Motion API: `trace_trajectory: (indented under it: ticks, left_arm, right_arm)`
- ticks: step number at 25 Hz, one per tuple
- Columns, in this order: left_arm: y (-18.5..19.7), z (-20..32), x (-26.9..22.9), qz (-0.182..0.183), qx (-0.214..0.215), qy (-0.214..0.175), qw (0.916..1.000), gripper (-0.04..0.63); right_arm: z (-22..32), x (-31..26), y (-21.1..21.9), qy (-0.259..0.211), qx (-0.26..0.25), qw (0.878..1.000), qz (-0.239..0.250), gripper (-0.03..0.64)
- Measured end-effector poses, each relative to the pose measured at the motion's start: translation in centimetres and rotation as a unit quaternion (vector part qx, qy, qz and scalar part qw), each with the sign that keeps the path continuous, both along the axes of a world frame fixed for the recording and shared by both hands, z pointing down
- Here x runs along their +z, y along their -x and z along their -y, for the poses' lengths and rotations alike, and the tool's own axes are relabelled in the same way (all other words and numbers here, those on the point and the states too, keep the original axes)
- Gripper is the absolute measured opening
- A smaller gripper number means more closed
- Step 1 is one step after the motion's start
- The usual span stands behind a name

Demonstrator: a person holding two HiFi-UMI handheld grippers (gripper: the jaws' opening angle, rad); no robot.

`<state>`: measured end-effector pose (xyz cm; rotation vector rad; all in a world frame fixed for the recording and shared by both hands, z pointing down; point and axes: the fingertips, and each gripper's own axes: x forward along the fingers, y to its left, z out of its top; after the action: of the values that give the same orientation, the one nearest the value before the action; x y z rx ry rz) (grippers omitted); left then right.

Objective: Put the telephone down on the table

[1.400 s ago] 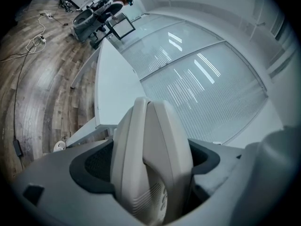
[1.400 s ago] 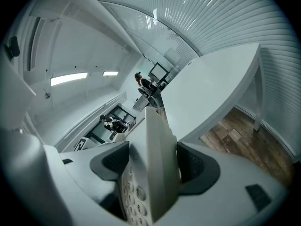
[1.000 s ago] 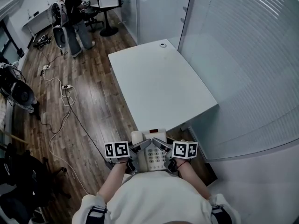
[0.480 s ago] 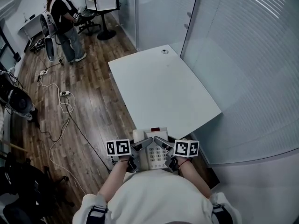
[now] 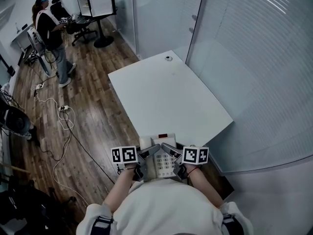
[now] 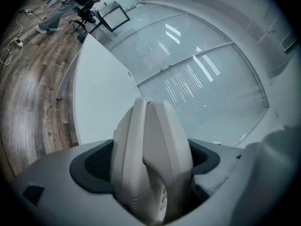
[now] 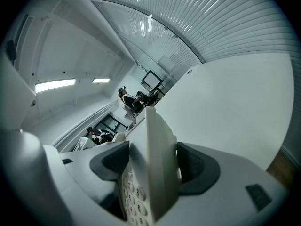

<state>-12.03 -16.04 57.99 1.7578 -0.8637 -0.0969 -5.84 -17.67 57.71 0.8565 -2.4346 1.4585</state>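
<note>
Telephone stays clamped in the air at the near edge of the white table, left gripper shut on its handset side, right gripper on its keypad side; table barely nearer, set-down still ahead.

Shows the left claw clamped on the beige telephone, gripped from both sides. Looks out over the white counter, wood floor at left, slatted glass wall beyond.
</note>
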Motion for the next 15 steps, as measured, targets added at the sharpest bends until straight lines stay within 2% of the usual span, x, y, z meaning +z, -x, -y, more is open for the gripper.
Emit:
trace_trajectory:
  ticks: [15]
  left_arm:
    - [0.2,6.0,1.3,-0.008,0.051,0.017,0.9985,0.437]
  right_arm:
    - [5.5,1.2,0.0,0.013,0.052,0.999,-0.009,0.318]
